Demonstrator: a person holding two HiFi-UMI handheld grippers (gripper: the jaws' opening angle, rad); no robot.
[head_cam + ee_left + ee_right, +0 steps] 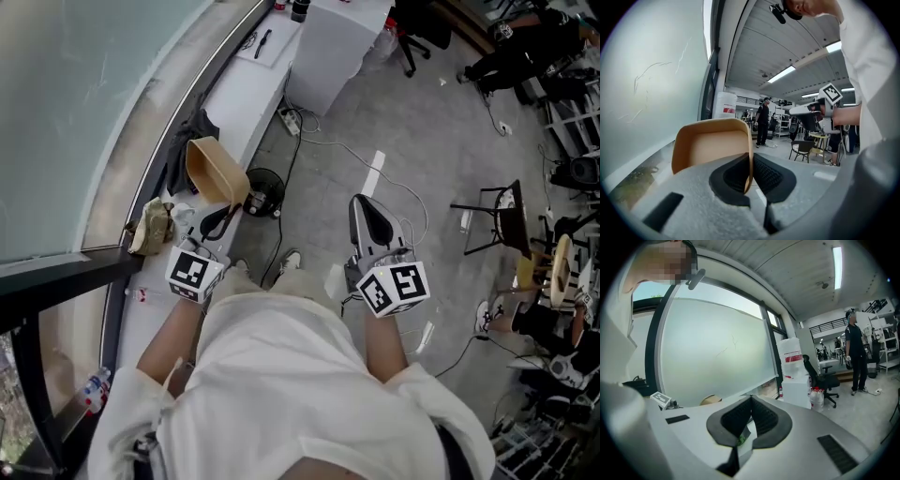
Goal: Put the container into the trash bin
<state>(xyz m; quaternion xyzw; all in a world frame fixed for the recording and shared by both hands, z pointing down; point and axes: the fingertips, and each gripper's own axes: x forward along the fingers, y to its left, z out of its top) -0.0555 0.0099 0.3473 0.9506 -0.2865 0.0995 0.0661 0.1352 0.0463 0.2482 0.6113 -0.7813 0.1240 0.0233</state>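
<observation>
The tan, round-cornered container [214, 169] hangs over the floor beside the window ledge, tipped on edge. My left gripper [228, 216] is shut on its side wall; in the left gripper view the wall [749, 161] stands pinched between the black pads and the open bowl [710, 145] faces the camera. My right gripper [364, 208] is held level over the grey floor with its jaws shut [750, 404]. A thin pale scrap with a green speck [741, 436] is caught low between its pads. The container's rim [710, 400] shows at the left of the right gripper view.
A long white window ledge [234, 103] runs along the left, with a crumpled bag [150, 228] on it. A white cabinet [333, 47] stands ahead. A power strip with cables [291, 120] and a black round object [265, 192] lie on the floor. A black chair [497, 220] and a seated person are at the right.
</observation>
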